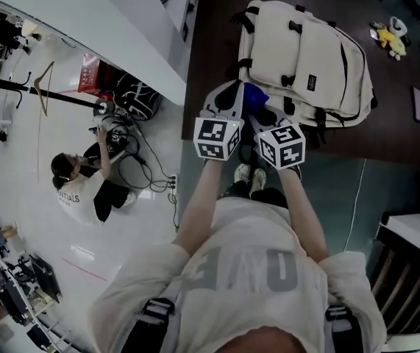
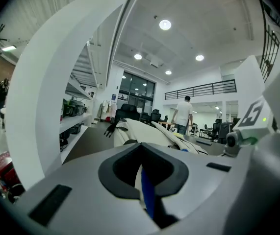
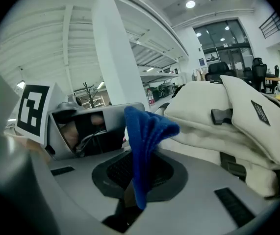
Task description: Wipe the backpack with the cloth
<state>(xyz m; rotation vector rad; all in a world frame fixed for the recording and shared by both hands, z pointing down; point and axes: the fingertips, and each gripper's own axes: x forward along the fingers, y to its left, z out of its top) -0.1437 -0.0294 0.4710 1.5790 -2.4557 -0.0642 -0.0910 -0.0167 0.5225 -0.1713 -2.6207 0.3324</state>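
A cream backpack (image 1: pixel 305 57) lies flat on the dark table (image 1: pixel 213 28). At its near left edge my two grippers stand side by side, with a blue cloth (image 1: pixel 254 94) bunched between their tips. My left gripper (image 1: pixel 230 94) is shut, and a thin blue strip of the cloth (image 2: pixel 147 199) is pinched in its jaws (image 2: pixel 142 173). My right gripper (image 1: pixel 266 114) is shut on the cloth (image 3: pixel 144 131), which stands up in a crumpled fold above its jaws (image 3: pixel 135 180). The backpack (image 3: pixel 228 116) fills the right gripper view's right side, just beyond the tips, and lies ahead (image 2: pixel 144 133) in the left gripper view.
A yellow toy (image 1: pixel 390 39) and a dark flat device (image 1: pixel 418 103) lie on the table's right side. A white shelf unit (image 1: pixel 136 28) borders the table's left. A person (image 1: pixel 84 182) crouches on the floor at left among cables. Far off, another person (image 2: pixel 183 112) stands.
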